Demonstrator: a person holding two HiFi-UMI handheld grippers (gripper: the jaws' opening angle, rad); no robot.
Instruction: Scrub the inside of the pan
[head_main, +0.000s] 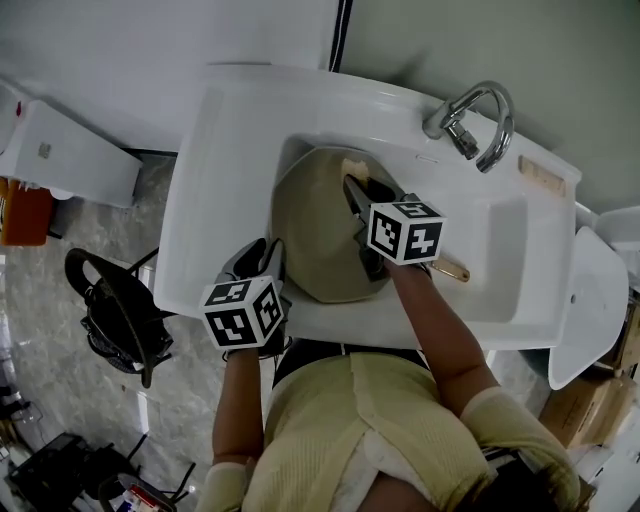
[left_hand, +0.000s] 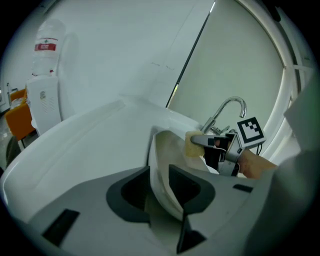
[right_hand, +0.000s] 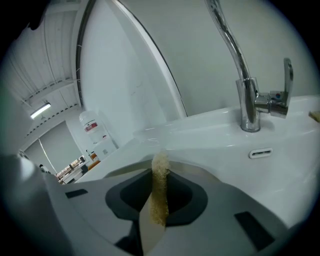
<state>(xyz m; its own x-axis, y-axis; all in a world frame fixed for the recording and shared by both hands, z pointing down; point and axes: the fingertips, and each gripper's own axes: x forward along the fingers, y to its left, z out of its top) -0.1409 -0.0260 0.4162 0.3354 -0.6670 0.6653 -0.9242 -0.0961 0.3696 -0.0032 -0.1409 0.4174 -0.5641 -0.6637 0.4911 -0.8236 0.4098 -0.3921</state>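
Observation:
A beige pan (head_main: 320, 235) stands tilted in the white sink (head_main: 210, 200), its wooden handle (head_main: 450, 268) pointing right. My left gripper (head_main: 272, 262) is shut on the pan's near left rim (left_hand: 159, 170), which runs up between the jaws in the left gripper view. My right gripper (head_main: 355, 185) is shut on a yellow sponge (head_main: 352, 166) and presses it against the far inner wall of the pan. From the left gripper view the sponge (left_hand: 191, 145) shows at the tip of the right gripper (left_hand: 200, 141). The sponge (right_hand: 160, 190) stands edge-on between the right jaws.
A chrome faucet (head_main: 475, 125) rises at the sink's back right, with a small tan bar (head_main: 542, 178) on the ledge beside it. A black bag (head_main: 115, 315) lies on the floor to the left. White fixtures (head_main: 60, 150) flank the sink.

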